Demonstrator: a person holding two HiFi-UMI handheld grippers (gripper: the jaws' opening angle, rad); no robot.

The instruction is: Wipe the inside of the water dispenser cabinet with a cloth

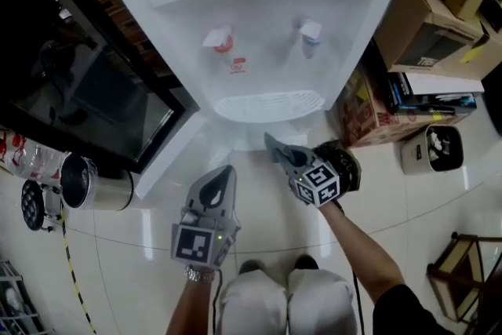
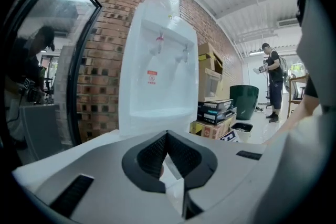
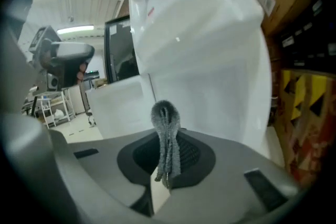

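- Right gripper (image 3: 165,131) pinches a folded grey fuzzy cloth (image 3: 166,115), near the tall white plastic water dispenser (image 1: 267,27).
- Left gripper (image 2: 167,138), jaws pressed together with nothing between, faces the dispenser's front.

White all over on the water dispenser (image 1: 259,20): one tap red (image 1: 220,40), the other tap blue (image 1: 311,35), with a small red label (image 1: 238,65) between them. The cloth (image 3: 166,136) is grey and fuzzy. The left hand-held gripper (image 1: 223,172) and right hand-held gripper (image 1: 271,142) are pale grey with black ribbed padding, and each has black-and-white square markers. There's a red-brown brick wall (image 2: 100,55) on the left, and brown cardboard boxes (image 1: 427,20) with yellow-and-black striped tape on the right. Farther off is a dark green bin (image 2: 244,99). The floor (image 1: 118,263) is glossy off-white tile.
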